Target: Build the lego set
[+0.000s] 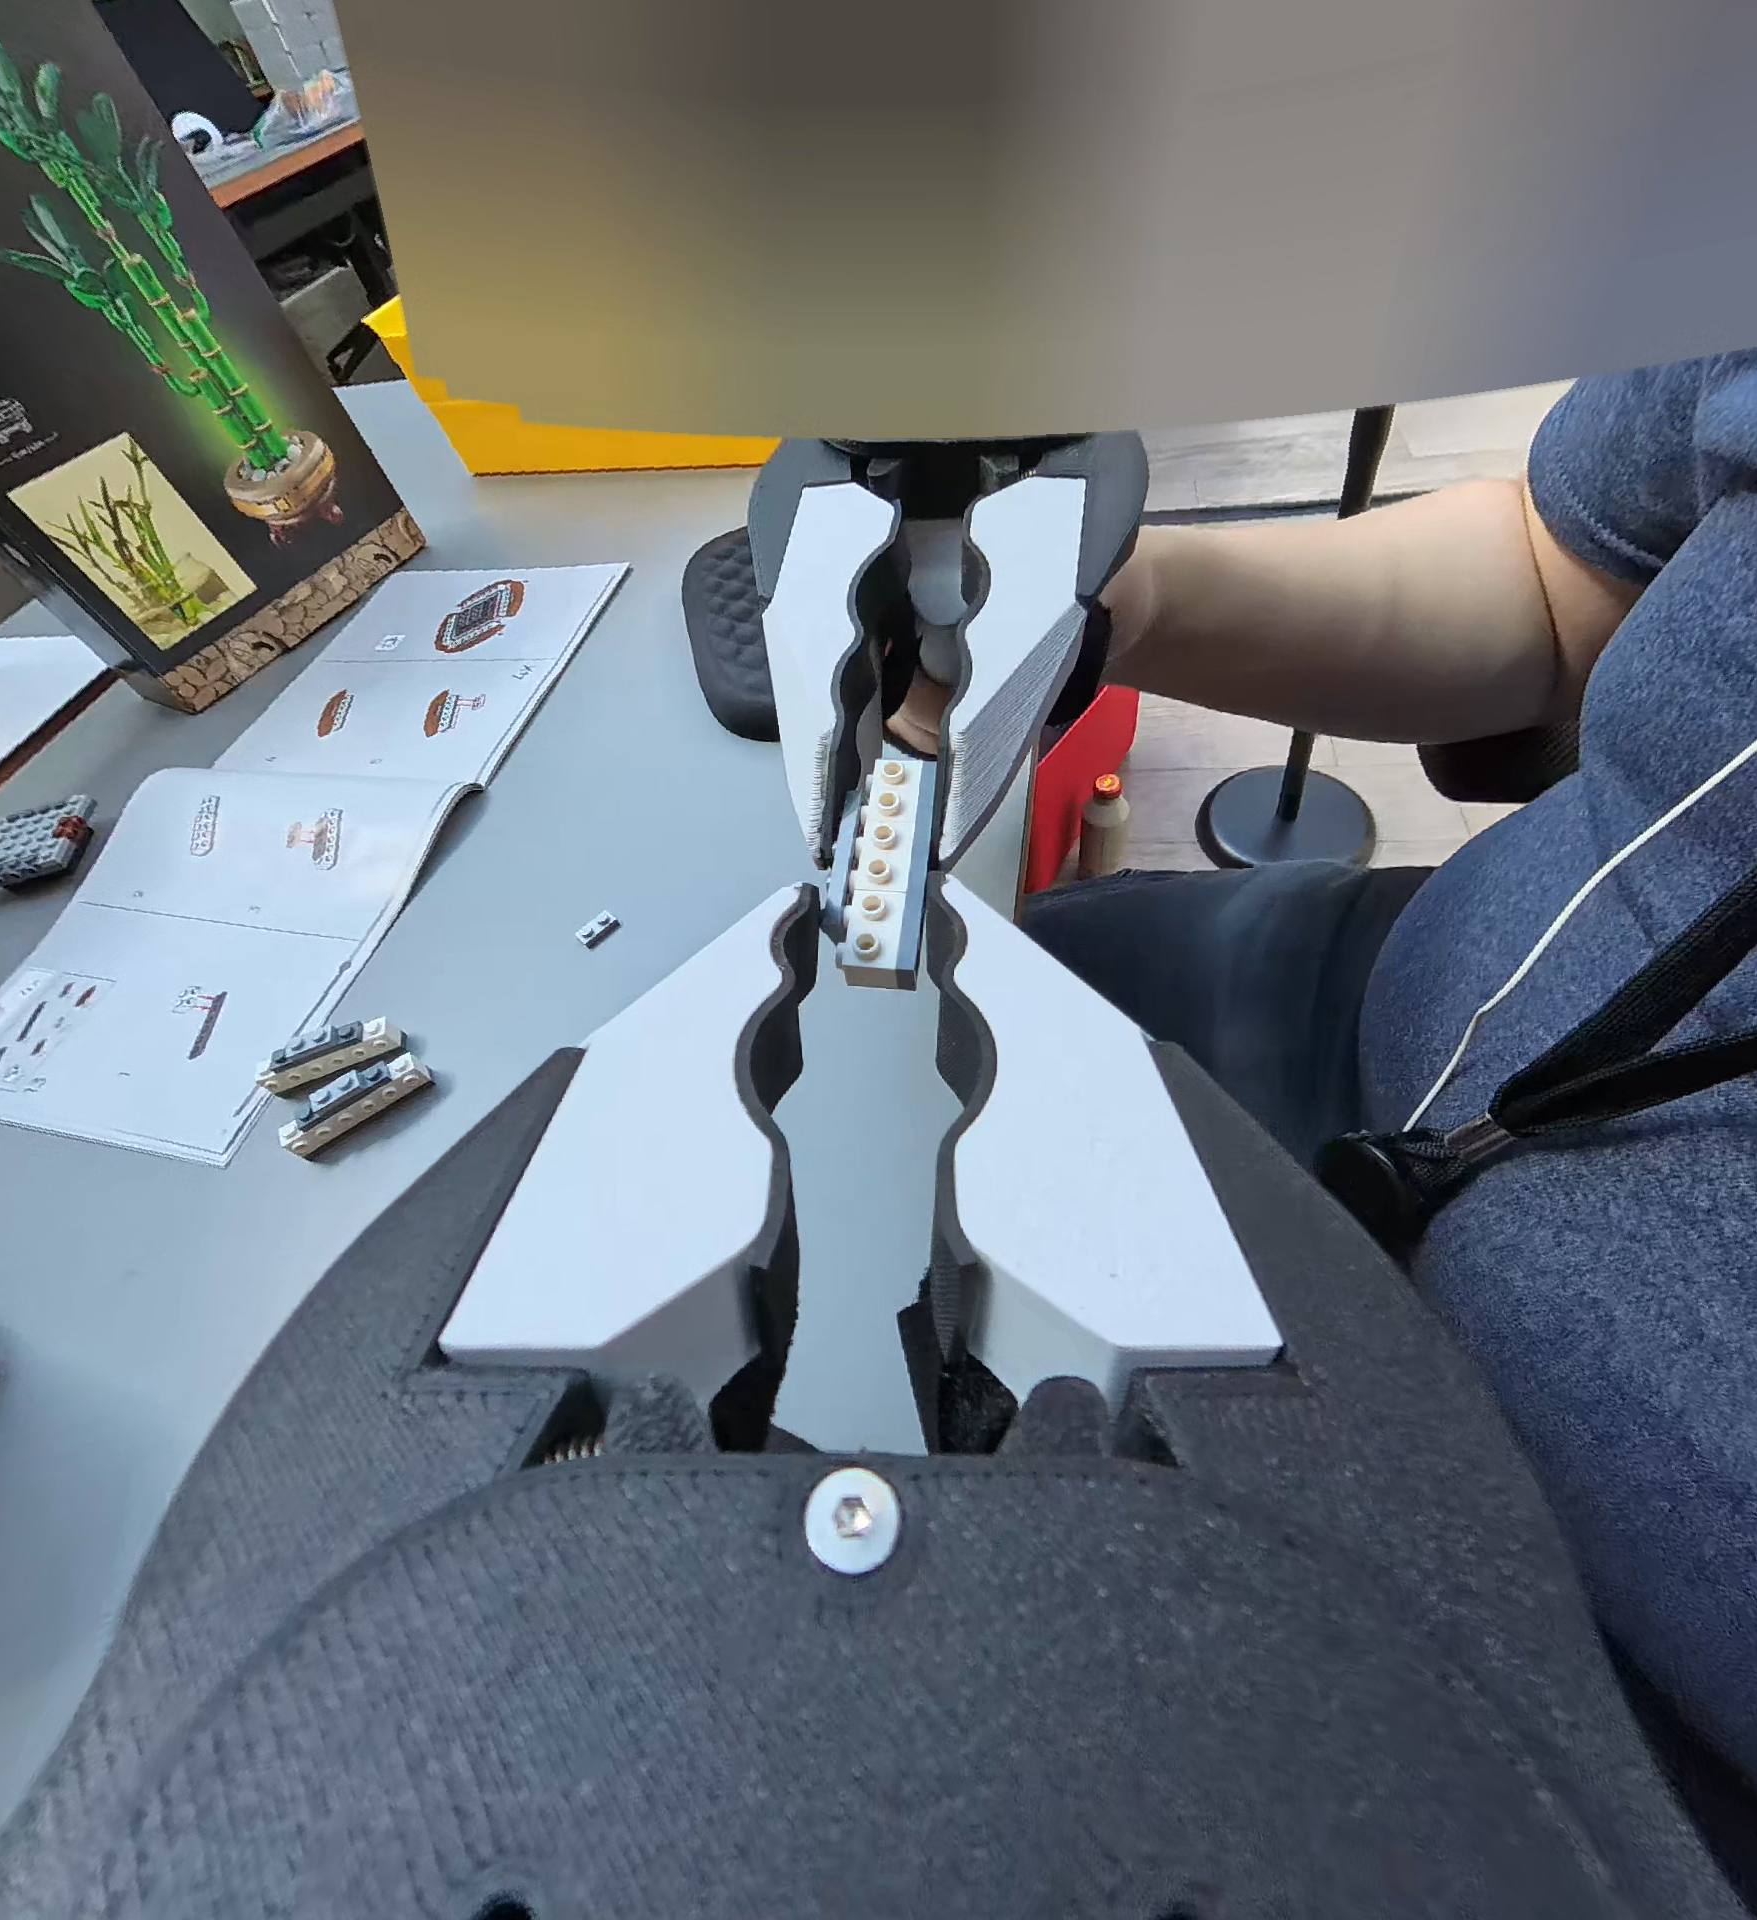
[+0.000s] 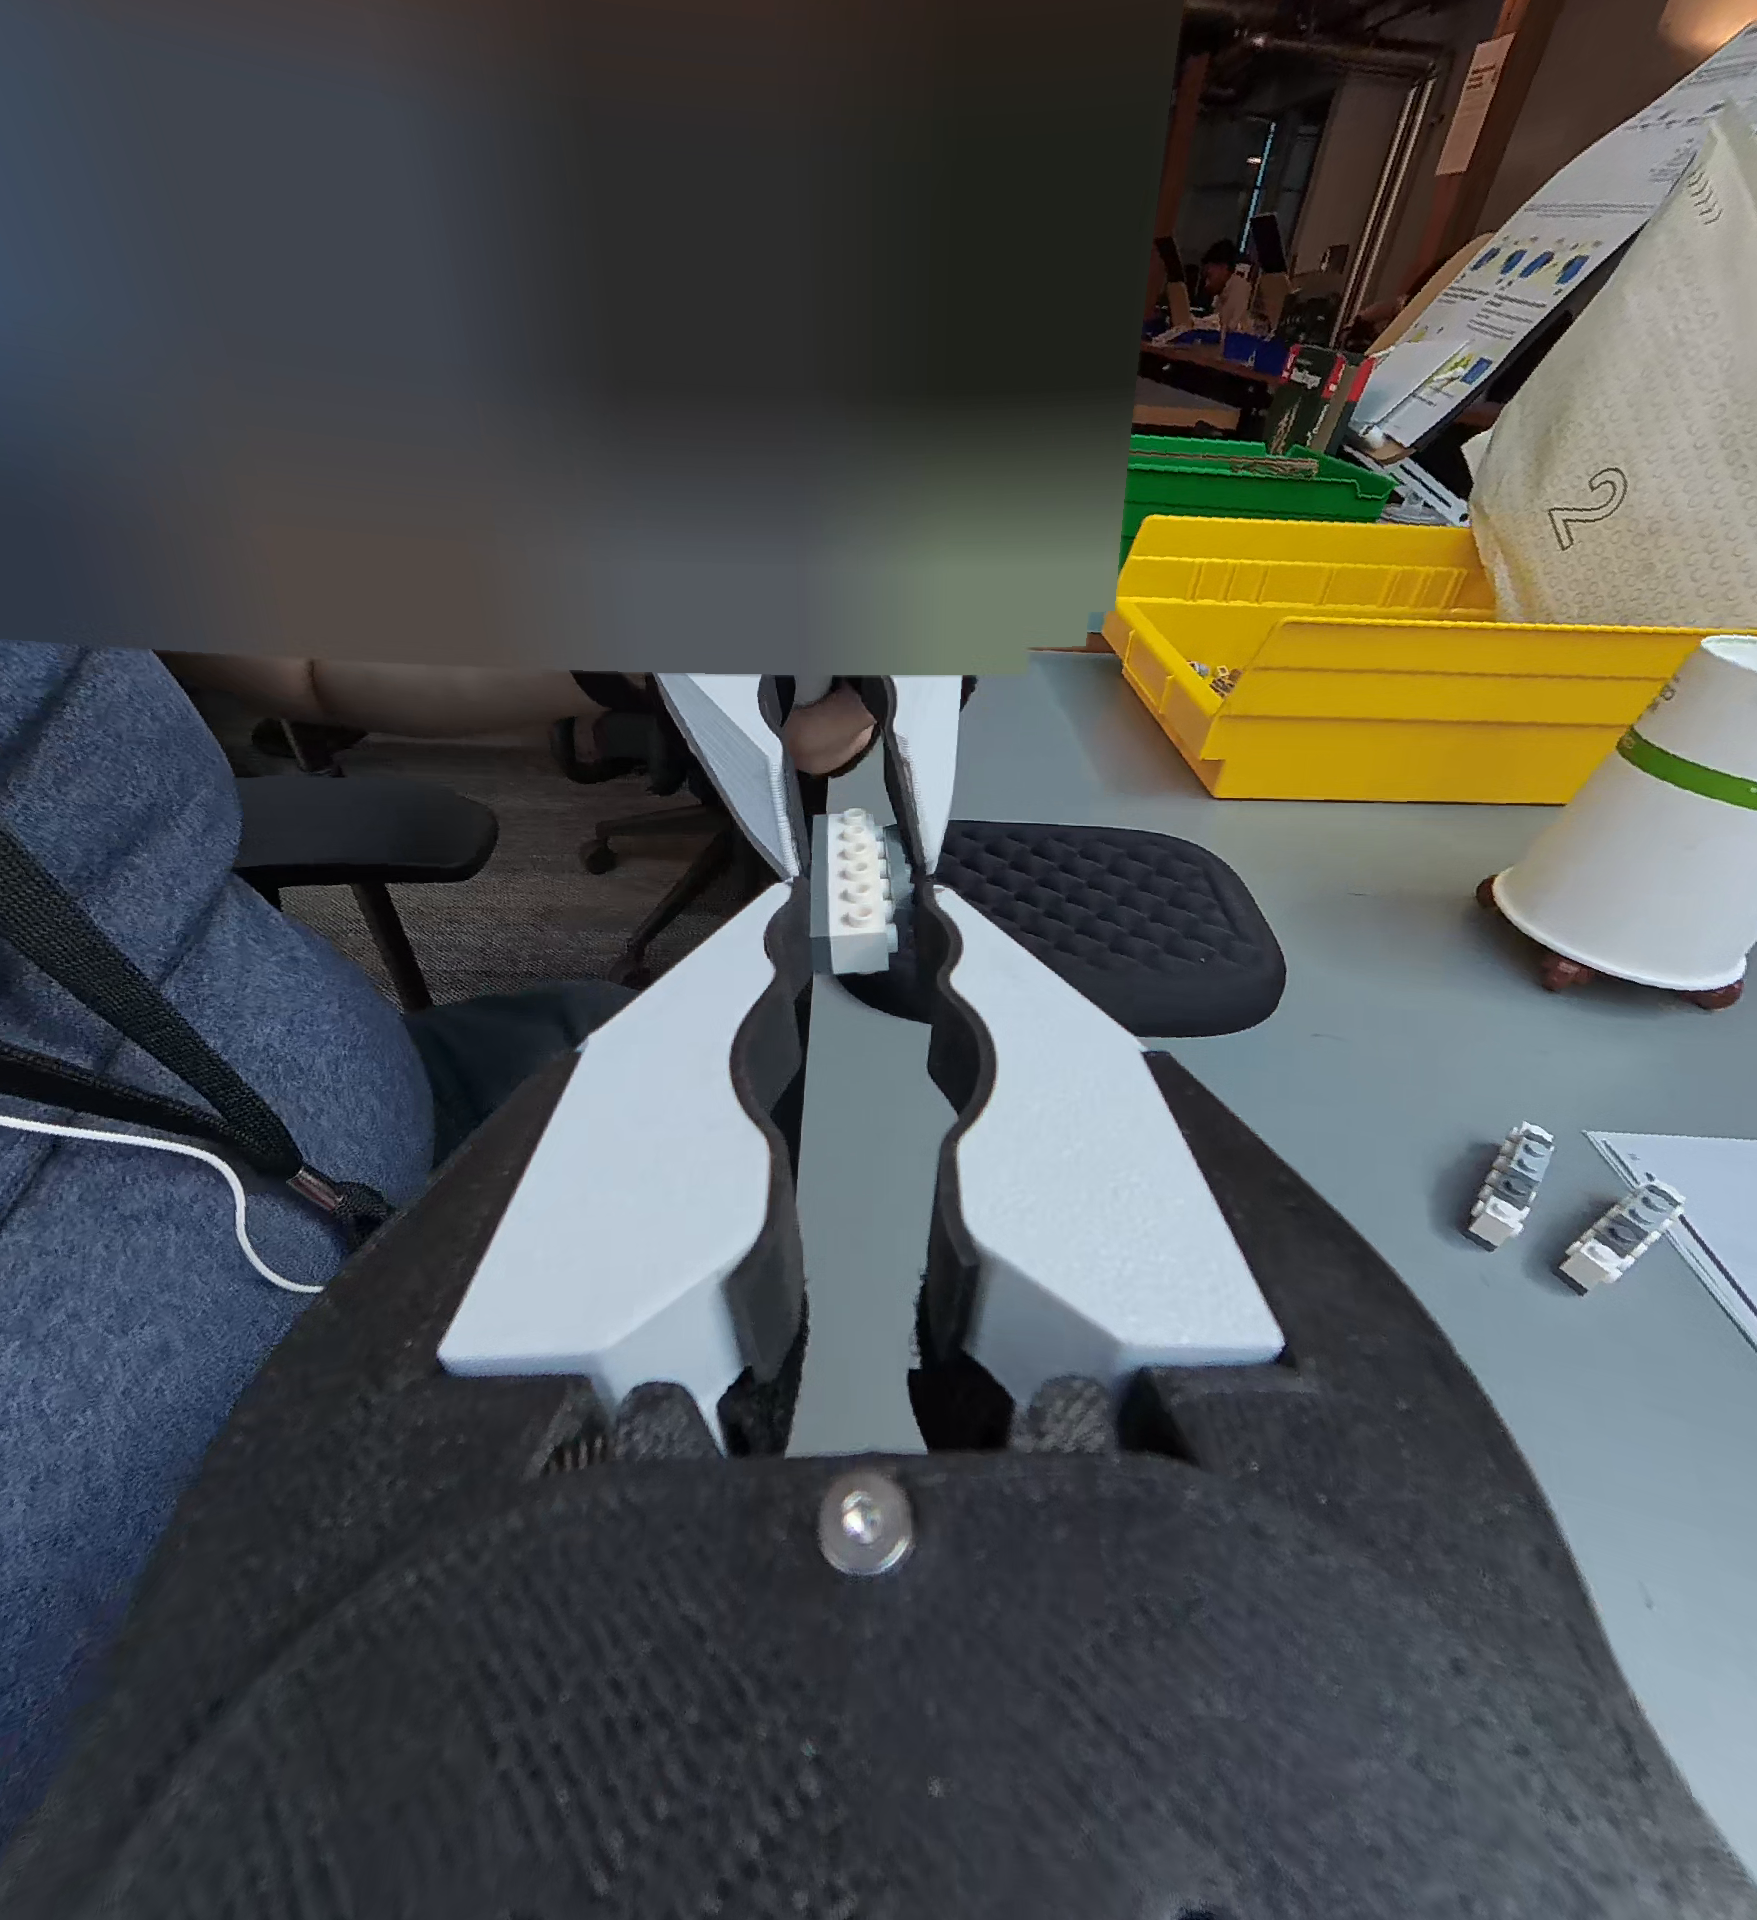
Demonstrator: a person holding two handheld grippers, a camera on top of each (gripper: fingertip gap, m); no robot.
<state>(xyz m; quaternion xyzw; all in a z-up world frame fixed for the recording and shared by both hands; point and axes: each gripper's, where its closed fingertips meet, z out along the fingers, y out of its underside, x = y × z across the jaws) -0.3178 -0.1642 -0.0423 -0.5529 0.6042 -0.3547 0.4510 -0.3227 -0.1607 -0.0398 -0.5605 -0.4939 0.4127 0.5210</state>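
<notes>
A short lego strip of tan studded bricks on a grey plate is held in the air above the table's near edge, between both grippers. My left gripper is shut on its near end. My right gripper comes in from the opposite side and is shut on the far end. In the right wrist view the same strip sits at my right gripper's tips, with the left gripper facing it. Two similar strips lie on the grey table.
An open instruction booklet, the set's box, a grey studded assembly and a tiny grey plate are on the left. A black padded rest, yellow bins, an upturned paper cup and a paper bag are also here. A person's lap is close. Only a small space, under 4 cm, lies between the two pairs of fingers.
</notes>
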